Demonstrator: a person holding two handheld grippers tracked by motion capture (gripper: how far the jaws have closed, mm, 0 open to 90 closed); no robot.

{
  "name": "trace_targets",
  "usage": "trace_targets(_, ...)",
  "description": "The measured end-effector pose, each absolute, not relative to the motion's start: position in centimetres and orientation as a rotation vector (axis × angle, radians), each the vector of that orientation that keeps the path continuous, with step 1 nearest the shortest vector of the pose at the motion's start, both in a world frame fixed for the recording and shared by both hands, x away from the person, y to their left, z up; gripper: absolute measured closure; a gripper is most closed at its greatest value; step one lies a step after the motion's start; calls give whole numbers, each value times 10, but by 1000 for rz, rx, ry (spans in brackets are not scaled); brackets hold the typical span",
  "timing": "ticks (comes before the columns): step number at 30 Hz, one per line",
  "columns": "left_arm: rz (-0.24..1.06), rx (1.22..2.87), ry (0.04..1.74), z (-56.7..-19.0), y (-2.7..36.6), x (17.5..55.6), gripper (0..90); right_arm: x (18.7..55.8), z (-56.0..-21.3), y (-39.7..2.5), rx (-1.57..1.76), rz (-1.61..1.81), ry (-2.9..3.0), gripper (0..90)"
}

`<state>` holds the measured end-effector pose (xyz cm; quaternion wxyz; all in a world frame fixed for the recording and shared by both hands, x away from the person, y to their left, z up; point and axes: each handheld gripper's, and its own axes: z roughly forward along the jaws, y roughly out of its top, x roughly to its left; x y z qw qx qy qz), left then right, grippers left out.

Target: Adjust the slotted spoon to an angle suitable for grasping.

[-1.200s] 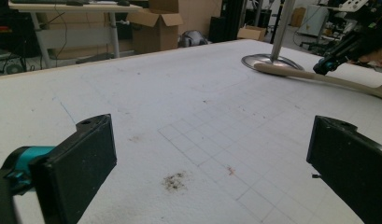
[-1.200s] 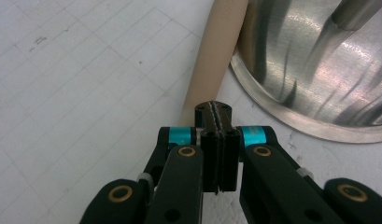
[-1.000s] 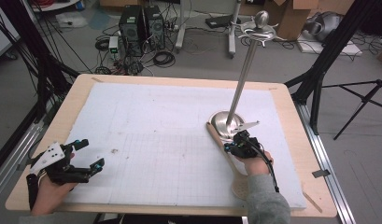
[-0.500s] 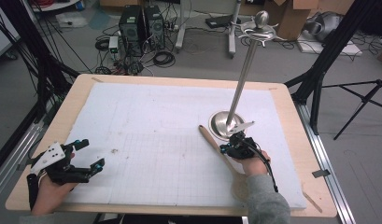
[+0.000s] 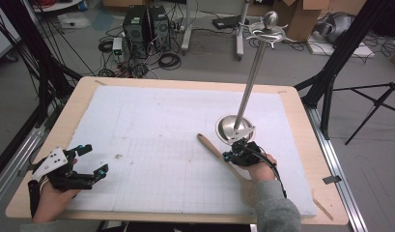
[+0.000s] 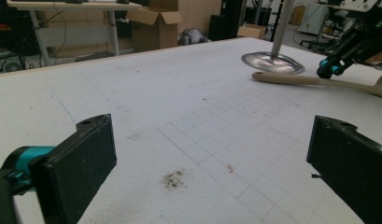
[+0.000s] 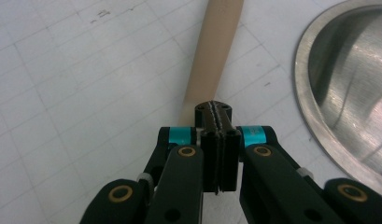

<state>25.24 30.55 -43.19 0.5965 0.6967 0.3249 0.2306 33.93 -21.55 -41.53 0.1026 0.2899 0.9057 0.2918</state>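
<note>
Right gripper (image 5: 232,155) sits over the wooden spoon (image 5: 219,155). In the right gripper view its fingers (image 7: 218,122) are pressed flat together, nothing visible between them. The spoon's handle runs straight out ahead of the fingertips, passing beneath them; whether the tips touch the wood I cannot tell. Just to the right of the fingers lies the round metal base (image 7: 347,84) of the stand (image 5: 253,72).

Spoon: pale, unfinished wood, long straight handle with a rounded end (image 5: 201,137), lying flat on the white gridded mat (image 5: 151,125). In the high view the handle slants from beside the stand's base back toward the person's right hand (image 5: 260,169); the bowl end (image 5: 249,193) lies under the wrist, by the grey sleeve (image 5: 277,208).

Left gripper (image 5: 91,162) is held low near the front left corner of the desk (image 5: 79,96), well apart from the spoon. Its fingers (image 6: 79,161) are spread wide, holding nothing; between them only stained mat. In the left gripper view the spoon (image 6: 310,80) lies far ahead and to the right of the fingers, the right gripper (image 6: 336,63) at its handle and the stand's base (image 6: 272,61) just behind it.
</note>
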Motion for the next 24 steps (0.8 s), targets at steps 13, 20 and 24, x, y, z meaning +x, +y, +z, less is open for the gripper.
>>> trace_targets(13,531,1620,756,-433,305,253,18,335,-414,-204,748,885,2717,900)
trace_targets(20,532,1620,755,-433,306,253,18,333,-414,-196,671,873,2739,900)
trace_targets(24,535,1622,754,-433,306,253,18,332,-414,-192,638,877,2751,900)
